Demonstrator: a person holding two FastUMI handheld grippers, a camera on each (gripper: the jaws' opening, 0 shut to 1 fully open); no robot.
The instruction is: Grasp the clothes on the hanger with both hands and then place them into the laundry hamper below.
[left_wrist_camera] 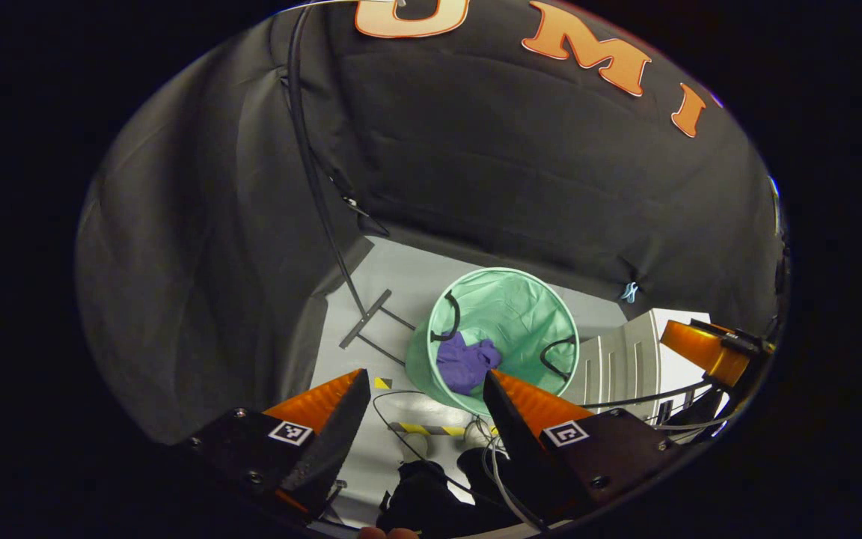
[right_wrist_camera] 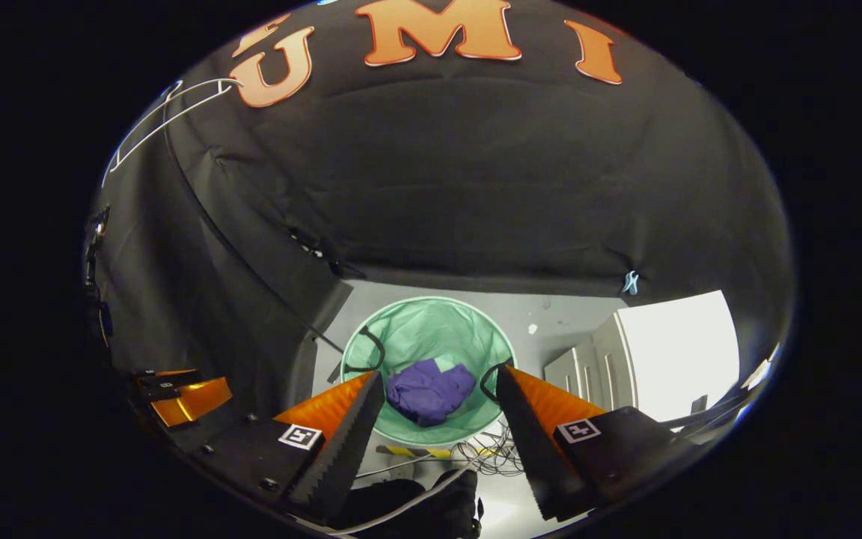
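A purple garment (left_wrist_camera: 465, 364) (right_wrist_camera: 429, 390) lies crumpled inside the round green laundry hamper (left_wrist_camera: 509, 307) (right_wrist_camera: 431, 326), which stands on the grey floor below both grippers. My left gripper (left_wrist_camera: 426, 380) is open, high above the hamper's near rim, nothing between its orange fingers. My right gripper (right_wrist_camera: 438, 379) is open too, held above the hamper with the garment seen through the gap. A white wire hanger (right_wrist_camera: 165, 112) hangs bare at the upper left in the right gripper view. The right gripper's orange body (left_wrist_camera: 708, 348) sits at the right edge of the left gripper view.
A black garment-rack pole (left_wrist_camera: 311, 172) runs down to a grey foot (left_wrist_camera: 365, 318) left of the hamper. White panelled furniture (left_wrist_camera: 625, 359) (right_wrist_camera: 610, 352) stands to the right. Cables and yellow-black tape (left_wrist_camera: 431, 429) lie on the floor in front, and black cloth walls surround the booth.
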